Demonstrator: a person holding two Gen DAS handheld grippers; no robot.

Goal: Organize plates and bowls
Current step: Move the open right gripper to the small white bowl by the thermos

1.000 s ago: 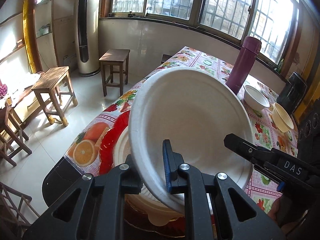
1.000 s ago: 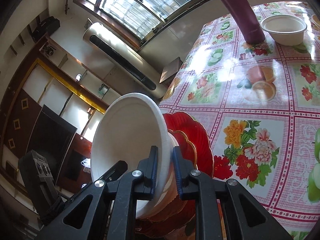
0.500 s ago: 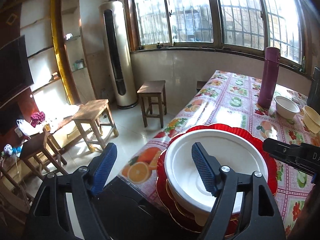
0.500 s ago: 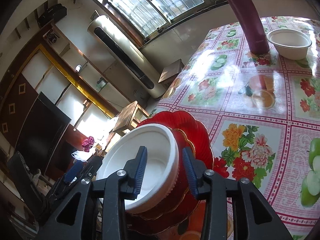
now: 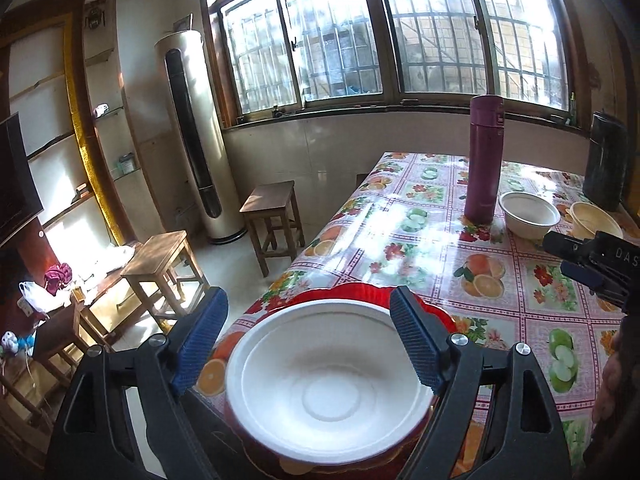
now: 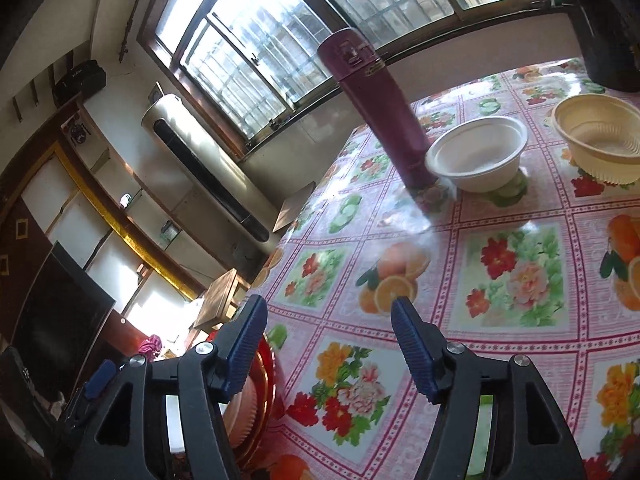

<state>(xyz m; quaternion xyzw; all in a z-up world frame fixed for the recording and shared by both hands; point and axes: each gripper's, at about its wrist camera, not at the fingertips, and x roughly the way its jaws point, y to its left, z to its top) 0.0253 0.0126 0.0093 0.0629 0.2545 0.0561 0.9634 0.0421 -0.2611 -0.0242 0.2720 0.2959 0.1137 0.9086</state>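
Both grippers have let go of the white plate (image 5: 332, 384) since a second ago, when they pinched its rim and held it tilted; now it lies flat on top of the stack of red plates (image 5: 424, 312) at the near corner of the table (image 5: 520, 280). At the left gripper (image 5: 308, 336) the two fingers stand wide apart above the plate and touch nothing. Over the flowered cloth the right gripper (image 6: 328, 344) is also spread wide and empty, pointing toward the far bowls. The white plate looks like light moulded pulp, thin and a little flexible, so I judge it is easy to lift but may bend or slip; the raised rim is the best place to pinch it. Beside the purple flask (image 6: 376, 108), which stands upright, sits a white bowl (image 6: 476, 156) of the same kind, and near it a cream plastic bowl (image 6: 600, 140) with ribbed walls. Both bowls appear empty, and each seems light and easy to take by the rim. The red plates seem stiffer and glossy, perhaps slippery.
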